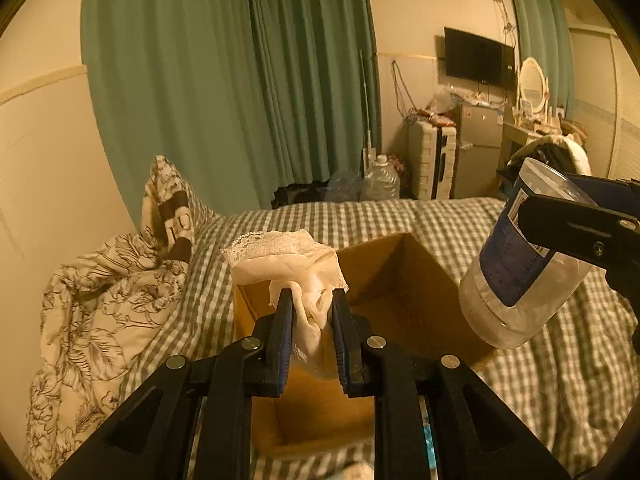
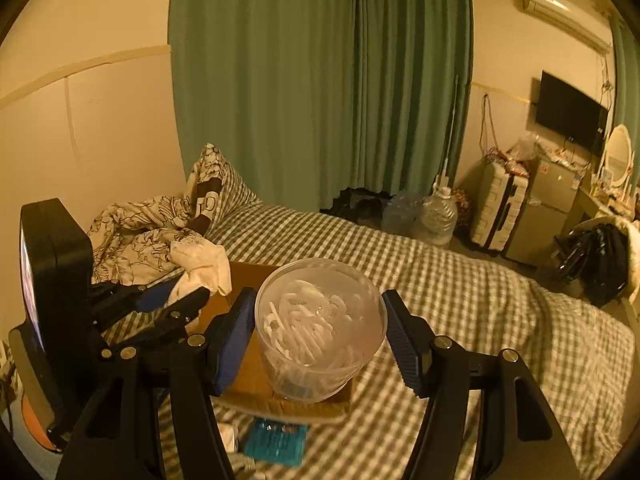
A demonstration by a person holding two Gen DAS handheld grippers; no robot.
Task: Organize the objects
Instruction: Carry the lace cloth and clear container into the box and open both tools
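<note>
Left wrist view: left gripper clenched on cream lace cloth, hanging directly over open cardboard box mid-bed, while right gripper clamps clear plastic jar over box's right edge, likely dropping next.

cardboard box mouth open, jar and cloth above its rim

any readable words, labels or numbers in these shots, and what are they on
None can be read for certain.
Clear tub's blue label: a barcode and fine print, too small to read.
Pillow: large dark letters, folded and cut off, not legible.
Teal packet on the bed: print blurred.
TV: a pale logo mark, too small to read.
</note>
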